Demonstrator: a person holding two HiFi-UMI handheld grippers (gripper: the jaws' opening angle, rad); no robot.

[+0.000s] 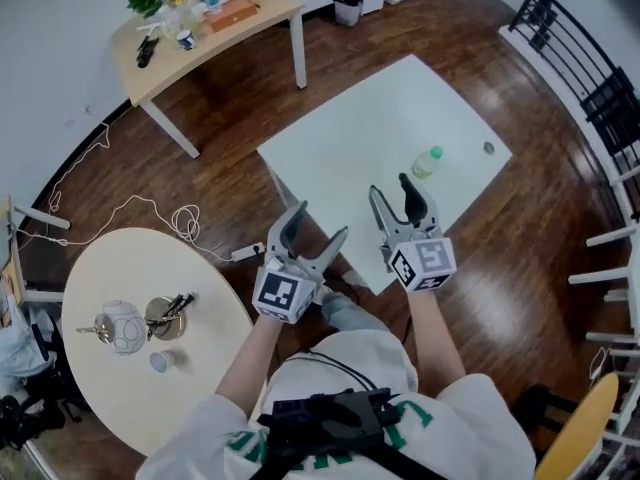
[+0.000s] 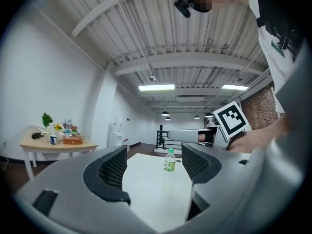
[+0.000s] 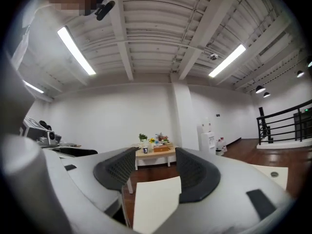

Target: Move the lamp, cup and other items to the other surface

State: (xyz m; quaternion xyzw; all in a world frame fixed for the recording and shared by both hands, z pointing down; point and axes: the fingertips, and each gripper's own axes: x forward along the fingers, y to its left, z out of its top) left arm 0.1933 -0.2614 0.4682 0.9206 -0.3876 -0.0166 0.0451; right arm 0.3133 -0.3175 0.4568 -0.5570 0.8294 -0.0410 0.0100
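Right now both claws are held level at the near corner of the white table (image 1: 340, 138), with a strip of bare wood floor btwn it and the round table (image 1: 210, 368) at the person's left.

Left claw (image 1: 320, 224) is open w/ nothing in it. In the left gripper view (image 2: 153, 167) its jaws frame only table top, and the bottle (image 2: 169, 160) stands well beyond them. Right claw (image 1: 388, 184) is also open and empty. In the right gripper view (image 3: 151, 167) just a white table corner shows under the jaws.

Lamp (image 1: 122, 326), dish (image 1: 163, 318) and cup (image 1: 160, 361) are all on the round table, bunched near its middle and well in from every edge. The dish is just beside the lamp, and the cup is near both, on the person's side.

On the white table the bottle (image 1: 427, 161) stands upright toward the right-hand corner, w/ a small disc (image 1: 488, 148) close to that corner's edge. The rest of the top is bare.

A cord (image 1: 150, 208) loops over the floor btwn the round table and the far wood table (image 1: 270, 8), ending near the left claw. Chairs (image 1: 610, 258) and a railing (image 1: 570, 38) line the right side.
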